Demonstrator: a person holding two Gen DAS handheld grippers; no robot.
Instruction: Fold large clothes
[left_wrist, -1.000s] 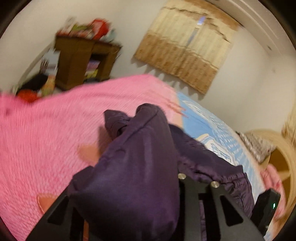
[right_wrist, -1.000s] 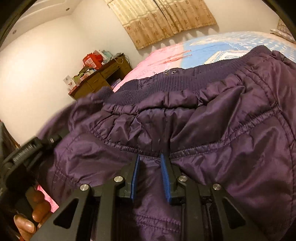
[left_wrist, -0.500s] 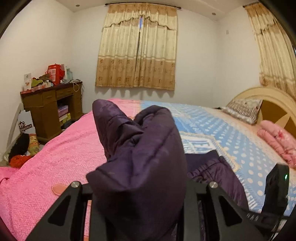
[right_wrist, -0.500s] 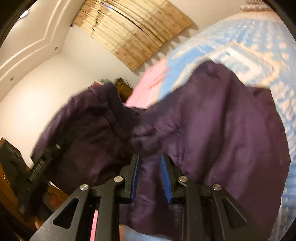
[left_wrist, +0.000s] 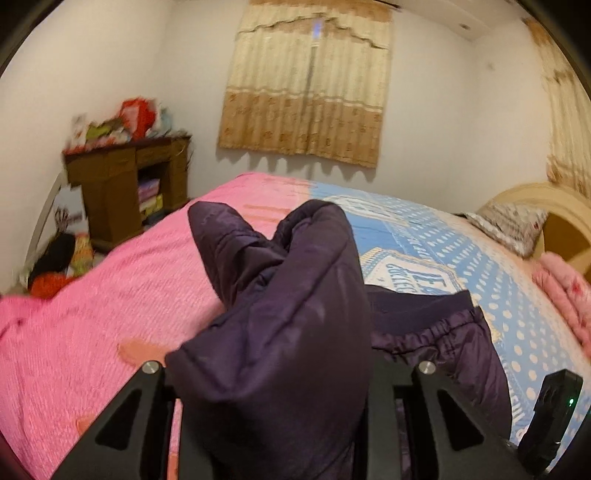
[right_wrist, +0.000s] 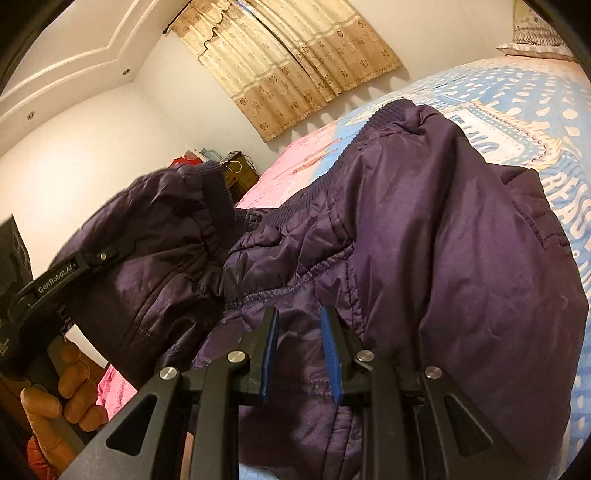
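- purple padded jacket (right_wrist: 424, 221) lies bunched on the bed (left_wrist: 110, 295), across the pink and blue covers.
- only my right view shows blue pads: right gripper (right_wrist: 299, 350) clamped on a jacket fold.
- only there, a hand (right_wrist: 62, 391) holds the left gripper (left_wrist: 273, 387).
- my left view has its jaws buried, clamped on jacket cloth.

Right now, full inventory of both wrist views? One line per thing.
padded purple jacket: 1, dark purple, on bed, clamped by both claws
pink textured blanket: 1, pink, bed's left half
blue dotted bedspread: 1, blue and white, bed's right half
beige patterned curtains: 2, far wall and right wall
brown wooden desk: 1, left wall, cluttered top
patterned pillow: 1, by headboard
left claw: black
right claw: black, blue pads
hand: 1, holding left claw
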